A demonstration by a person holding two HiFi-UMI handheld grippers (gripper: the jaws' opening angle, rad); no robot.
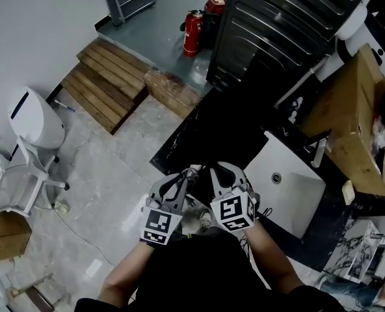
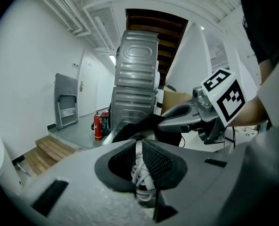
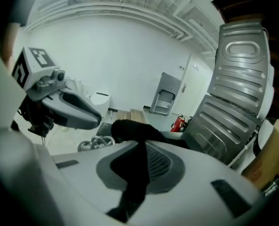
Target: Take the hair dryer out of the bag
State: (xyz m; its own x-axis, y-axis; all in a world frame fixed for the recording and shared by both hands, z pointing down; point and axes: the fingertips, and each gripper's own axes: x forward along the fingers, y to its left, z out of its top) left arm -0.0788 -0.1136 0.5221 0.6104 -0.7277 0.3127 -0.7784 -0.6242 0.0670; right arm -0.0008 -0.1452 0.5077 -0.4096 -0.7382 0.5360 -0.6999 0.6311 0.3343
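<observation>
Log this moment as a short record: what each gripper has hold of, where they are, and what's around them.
left gripper: shut on white coiled cord
right gripper: shut on black bag
position: both grippers side by side, close to the person's body
hair dryer body: cannot be made out
nearby: white sink in a dark counter; red fire extinguisher; wooden steps
</observation>
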